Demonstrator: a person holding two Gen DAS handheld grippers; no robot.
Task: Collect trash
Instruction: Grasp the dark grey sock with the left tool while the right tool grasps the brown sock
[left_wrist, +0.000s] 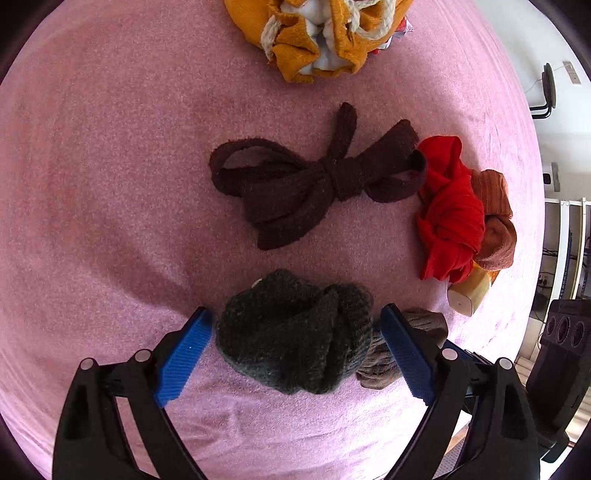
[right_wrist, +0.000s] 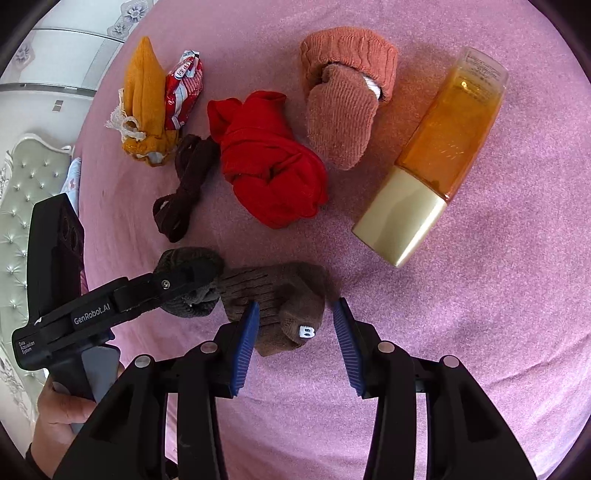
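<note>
My left gripper (left_wrist: 295, 314) points down over a dark grey knitted sock bundle (left_wrist: 291, 332); its blue pads stand wide on either side, open. In the right wrist view one of its fingers (right_wrist: 177, 280) lies across that bundle. My right gripper (right_wrist: 295, 321) is open around a brown sock (right_wrist: 277, 295) with a white tag; the left pad touches the sock and the right pad stands apart. An orange bottle (right_wrist: 436, 158) with a cream cap lies to the right. A red snack wrapper (right_wrist: 184, 88) lies at the far left beside a yellow sock (right_wrist: 144, 103).
All lies on a pink bedspread (left_wrist: 110, 184). A maroon bow-tied cloth (left_wrist: 314, 181), a knotted red cloth (left_wrist: 447, 210) and a rust sock (right_wrist: 343, 99) are spread beyond the grippers. The bed edge and a black speaker (left_wrist: 565, 350) are on the right; a padded headboard (right_wrist: 26, 206) is on the left.
</note>
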